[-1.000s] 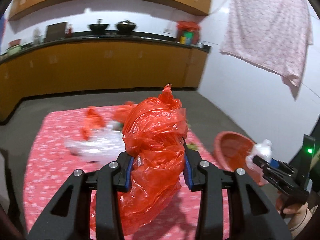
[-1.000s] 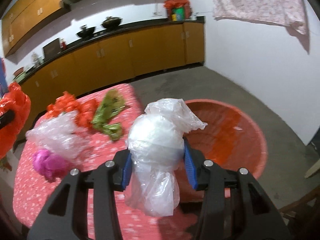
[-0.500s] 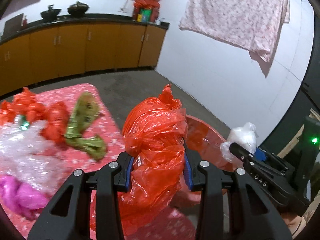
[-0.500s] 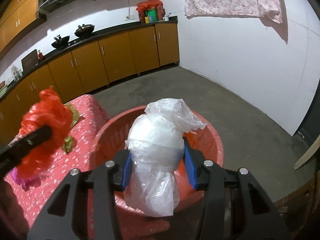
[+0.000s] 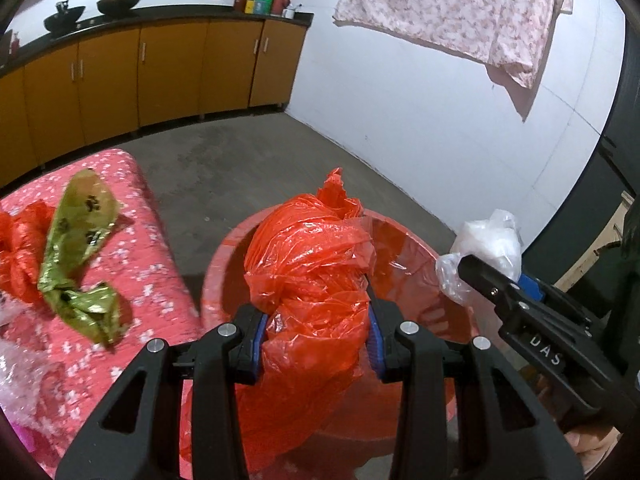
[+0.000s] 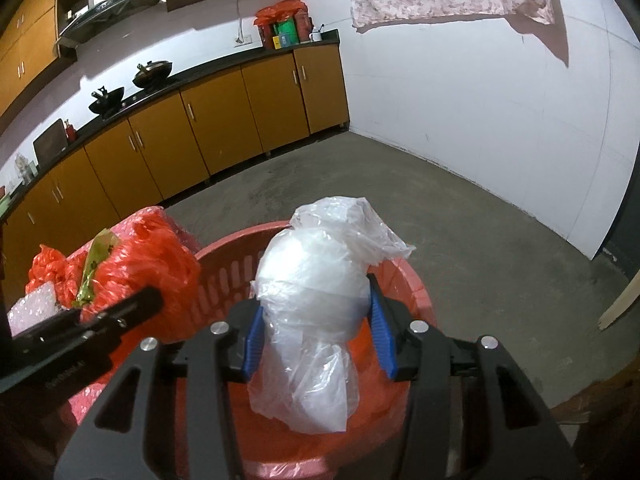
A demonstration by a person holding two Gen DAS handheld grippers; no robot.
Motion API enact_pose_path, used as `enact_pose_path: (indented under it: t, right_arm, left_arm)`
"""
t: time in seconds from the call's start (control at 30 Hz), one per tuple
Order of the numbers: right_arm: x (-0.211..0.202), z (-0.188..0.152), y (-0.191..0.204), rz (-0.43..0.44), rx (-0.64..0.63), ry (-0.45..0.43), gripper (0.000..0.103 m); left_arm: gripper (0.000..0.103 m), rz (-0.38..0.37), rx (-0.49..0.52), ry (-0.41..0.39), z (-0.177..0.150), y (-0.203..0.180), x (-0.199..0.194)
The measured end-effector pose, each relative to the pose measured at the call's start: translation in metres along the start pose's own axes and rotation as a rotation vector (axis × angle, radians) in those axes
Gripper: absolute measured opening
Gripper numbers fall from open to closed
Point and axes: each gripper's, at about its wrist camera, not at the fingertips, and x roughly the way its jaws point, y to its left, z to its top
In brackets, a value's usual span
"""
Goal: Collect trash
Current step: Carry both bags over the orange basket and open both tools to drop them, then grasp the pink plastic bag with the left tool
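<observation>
My left gripper (image 5: 316, 336) is shut on a crumpled red plastic bag (image 5: 312, 272) and holds it over the red basket (image 5: 218, 264) that stands on the floor beside the table. My right gripper (image 6: 318, 336) is shut on a white plastic bag (image 6: 316, 280) and holds it over the same basket (image 6: 416, 284). In the left wrist view the right gripper (image 5: 468, 268) with its white bag (image 5: 488, 244) is at the right. In the right wrist view the left gripper's red bag (image 6: 152, 268) is at the left.
The table with a pink flowered cloth (image 5: 140, 280) holds a green bag (image 5: 80, 248), another red bag (image 5: 16, 248) and bubble wrap (image 5: 20, 380). Orange kitchen cabinets (image 6: 224, 128) line the back wall. A pink cloth (image 5: 460, 8) hangs on the white wall.
Both grippers have swung right from over the table to over the red basket, each still holding its bag.
</observation>
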Motion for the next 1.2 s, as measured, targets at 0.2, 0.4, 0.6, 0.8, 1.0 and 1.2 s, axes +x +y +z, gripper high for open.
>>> enact_pose_path:
  t: [0.2, 0.4, 0.6, 0.8, 1.0, 1.2]
  right_arm:
    - [0.001, 0.007, -0.007, 0.038, 0.021, -0.028, 0.056]
    - [-0.002, 0.008, -0.010, 0.031, 0.042, -0.038, 0.072]
    - [-0.020, 0.000, 0.000, -0.047, -0.011, -0.119, 0.099]
    - [-0.025, -0.008, 0.021, -0.091, -0.090, -0.118, 0.099]
    - [-0.035, -0.013, 0.046, -0.033, -0.109, -0.104, 0.099]
    - [-0.043, -0.020, 0.085, 0.025, -0.170, -0.099, 0.099]
  left_arm:
    - [0.055, 0.003, -0.003, 0.018, -0.001, 0.000, 0.008]
    - [0.072, 0.028, -0.050, 0.023, -0.002, 0.016, 0.002]
    - [0.096, 0.103, -0.082, -0.020, -0.009, 0.035, -0.023]
    - [0.100, 0.230, -0.069, -0.066, -0.022, 0.050, -0.061]
    - [0.100, 0.327, -0.046, -0.112, -0.037, 0.064, -0.100]
    - [0.100, 0.403, -0.063, -0.163, -0.057, 0.087, -0.140]
